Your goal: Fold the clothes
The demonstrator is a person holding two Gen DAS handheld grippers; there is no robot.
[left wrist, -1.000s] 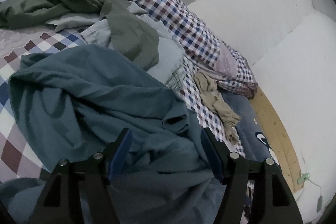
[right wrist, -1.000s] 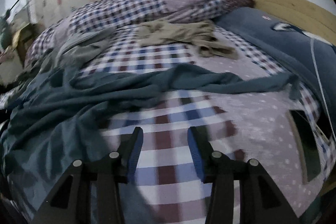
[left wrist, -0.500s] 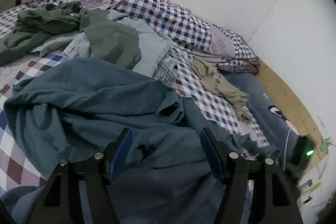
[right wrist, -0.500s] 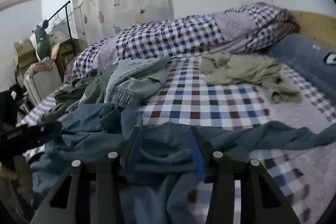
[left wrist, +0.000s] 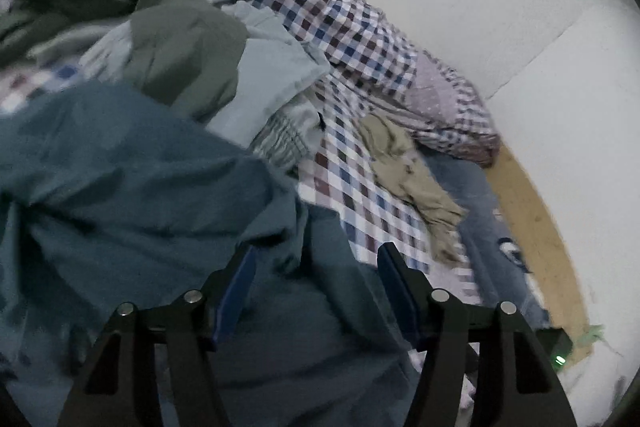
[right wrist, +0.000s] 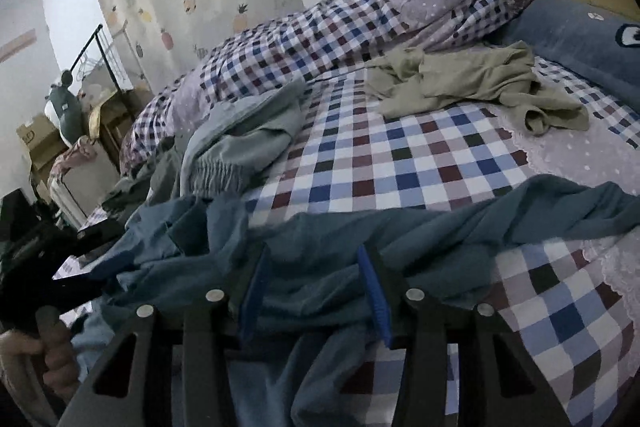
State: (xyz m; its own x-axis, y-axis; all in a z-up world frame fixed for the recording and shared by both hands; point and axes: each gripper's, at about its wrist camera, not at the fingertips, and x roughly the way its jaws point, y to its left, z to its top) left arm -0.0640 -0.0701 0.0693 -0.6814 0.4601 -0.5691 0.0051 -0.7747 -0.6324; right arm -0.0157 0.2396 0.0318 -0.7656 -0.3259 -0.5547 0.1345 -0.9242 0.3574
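A large crumpled teal garment (left wrist: pixel 120 195) lies across the checked bedsheet (left wrist: pixel 360 195). My left gripper (left wrist: pixel 316 263) hovers over its bunched middle, jaws wide apart, with teal cloth under and between the blue pads but not pinched. In the right wrist view the same teal garment (right wrist: pixel 440 239) stretches across the sheet. My right gripper (right wrist: pixel 312 267) sits low over a thick fold of it, jaws half apart; cloth lies between the pads without a visible pinch. A hand (right wrist: pixel 52 351) holding the other gripper's dark body shows at the lower left.
More clothes lie beyond: an olive-green garment (left wrist: pixel 188 59), a pale blue-grey one (left wrist: pixel 276 75) and a beige one (right wrist: pixel 472 79). A rolled checked quilt (right wrist: pixel 320 39) runs along the wall. A blue pillow (right wrist: pixel 580 39) rests by the wooden headboard (left wrist: pixel 532 227). Boxes (right wrist: pixel 40 143) stand beside the bed.
My right gripper has swung left from bare checked sheet onto the teal garment, so cloth now lies between its pads. The left gripper shifted over the teal garment, jaws still apart.
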